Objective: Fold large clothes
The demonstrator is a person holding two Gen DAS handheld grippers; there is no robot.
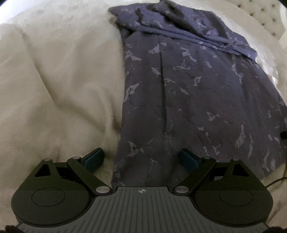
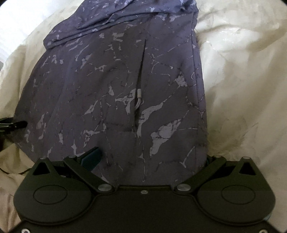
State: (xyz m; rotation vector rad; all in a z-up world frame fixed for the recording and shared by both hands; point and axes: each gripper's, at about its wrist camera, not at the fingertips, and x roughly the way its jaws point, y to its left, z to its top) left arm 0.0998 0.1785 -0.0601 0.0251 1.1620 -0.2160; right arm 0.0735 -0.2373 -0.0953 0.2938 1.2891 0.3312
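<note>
A large dark purple garment (image 1: pixel 188 93) with a pale marbled print lies flat on a cream bed cover (image 1: pixel 59 86). A sleeve is folded across its far end. My left gripper (image 1: pixel 142 158) is open and straddles the garment's near left edge, one pad on the cover, one over the cloth. In the right wrist view the garment (image 2: pixel 111 93) shows a zip with a pale pull (image 2: pixel 139 94). My right gripper (image 2: pixel 148 157) is open over the near hem; its right fingertip is hidden under the cloth edge.
The cream bed cover (image 2: pixel 242 89) is rumpled on all sides of the garment. A tufted headboard (image 1: pixel 265 16) stands at the far right. A dark clip or part of the other gripper (image 2: pixel 12 125) sits at the garment's left edge, with a thin cable nearby.
</note>
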